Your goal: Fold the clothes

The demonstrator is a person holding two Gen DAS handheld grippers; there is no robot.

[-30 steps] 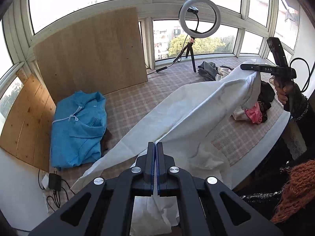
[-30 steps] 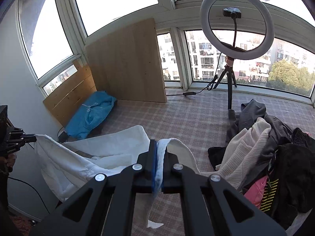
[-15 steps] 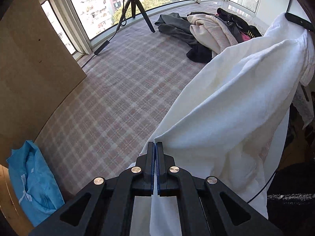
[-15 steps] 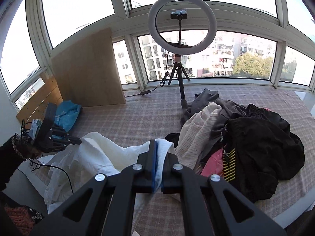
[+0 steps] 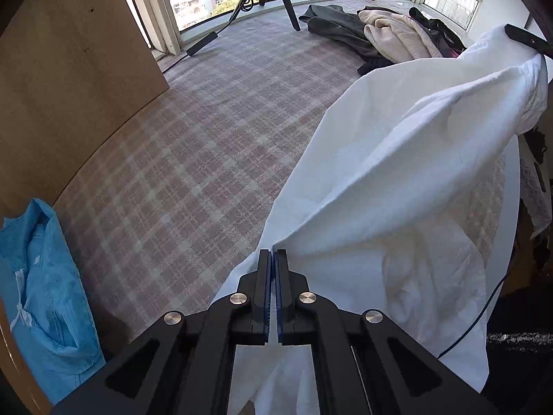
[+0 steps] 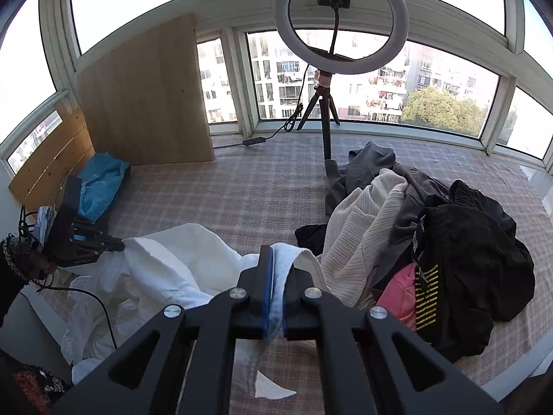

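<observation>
A white garment [image 5: 397,186] hangs stretched in the air between both grippers above the plaid-covered table [image 5: 193,159]. My left gripper [image 5: 273,256] is shut on one edge of it at the lower middle of the left wrist view. My right gripper [image 6: 276,252] is shut on another edge, a thick white fold pinched between its pads. In the left wrist view the right gripper [image 5: 527,39] shows at the top right with the cloth bunched under it. In the right wrist view the left gripper [image 6: 117,243] shows at the left, white garment [image 6: 179,269] sagging between.
A folded blue garment [image 5: 41,297] lies at the table's left end beside wooden boards [image 5: 69,69]. A heap of unfolded clothes [image 6: 432,242], cream, grey, black and pink, fills the right side. A ring light on a tripod [image 6: 328,79] stands at the back by the windows.
The left gripper's view has swung down toward the table, and the right gripper's view has turned right toward the clothes heap. Both keep their hold, and the white garment stays stretched between them.
</observation>
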